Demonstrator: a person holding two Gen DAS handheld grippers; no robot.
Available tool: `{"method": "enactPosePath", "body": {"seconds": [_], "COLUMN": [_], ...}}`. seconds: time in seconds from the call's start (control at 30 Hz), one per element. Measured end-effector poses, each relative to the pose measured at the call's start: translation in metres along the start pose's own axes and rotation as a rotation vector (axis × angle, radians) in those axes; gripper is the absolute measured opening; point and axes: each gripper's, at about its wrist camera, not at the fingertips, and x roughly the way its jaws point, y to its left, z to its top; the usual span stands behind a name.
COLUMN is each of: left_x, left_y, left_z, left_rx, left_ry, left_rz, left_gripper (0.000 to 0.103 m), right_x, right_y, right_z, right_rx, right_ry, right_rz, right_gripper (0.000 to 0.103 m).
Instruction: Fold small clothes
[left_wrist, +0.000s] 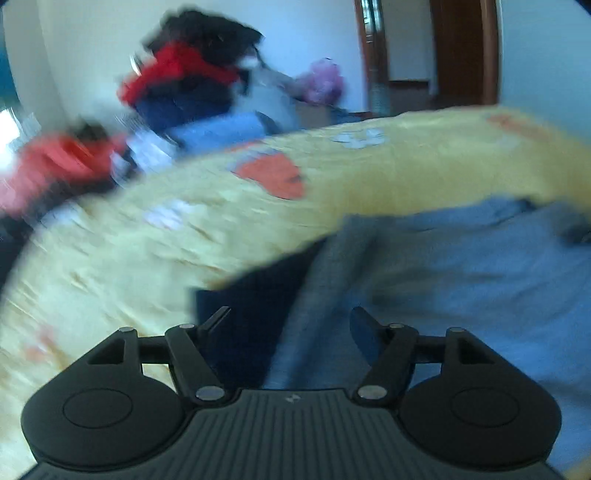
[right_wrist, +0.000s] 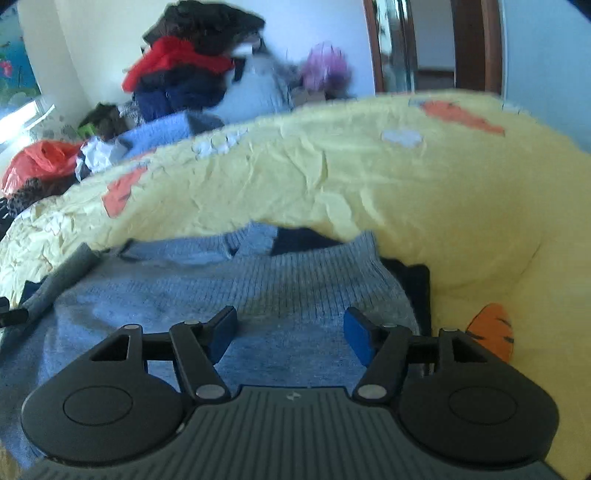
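Observation:
A blue knitted sweater (right_wrist: 266, 280) with dark navy parts lies on a yellow bedsheet (right_wrist: 388, 177) printed with orange carrots. In the right wrist view my right gripper (right_wrist: 290, 326) hovers just over the sweater's body, its jaws apart and nothing between the blue pads. In the blurred left wrist view the same sweater (left_wrist: 461, 266) fills the right half, and a dark navy piece (left_wrist: 255, 295) lies under my left gripper (left_wrist: 290, 325). Its jaws stand apart too, with no cloth pinched. A grey sleeve (right_wrist: 62, 280) trails off to the left.
At the far side of the bed rises a tall heap of clothes (right_wrist: 192, 66) in black, red and navy. A red bag (right_wrist: 40, 162) and crumpled items lie at the far left. A wooden door frame (right_wrist: 476, 44) stands at the back right.

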Motion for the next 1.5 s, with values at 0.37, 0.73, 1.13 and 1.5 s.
{"method": "enactPosePath", "body": {"seconds": [0.37,0.73,1.13,1.5], "left_x": [0.012,0.009,0.004,0.000], "left_y": [0.049,0.025,0.027,0.031], "left_z": [-0.001,-0.008,-0.013,-0.018], "left_rx": [-0.188,-0.165,-0.176,-0.198], "left_ry": [0.086,0.116,0.123,0.119], "left_rz": [0.133,0.052,0.046,0.040], "left_gripper": [0.069,0.070,0.070,0.075], "right_x": [-0.032,-0.026,-0.064,-0.067], "right_y": [0.048,0.078,0.129,0.143], "right_z": [-0.001,-0.025,-0.049,-0.069], "right_rx": [-0.126,-0.205,-0.390,-0.403], "right_ry": [-0.036,0.031,-0.036,-0.006], "right_rz": [0.118,0.098,0.130,0.145], "right_gripper": [0.077,0.086,0.089,0.091]}}
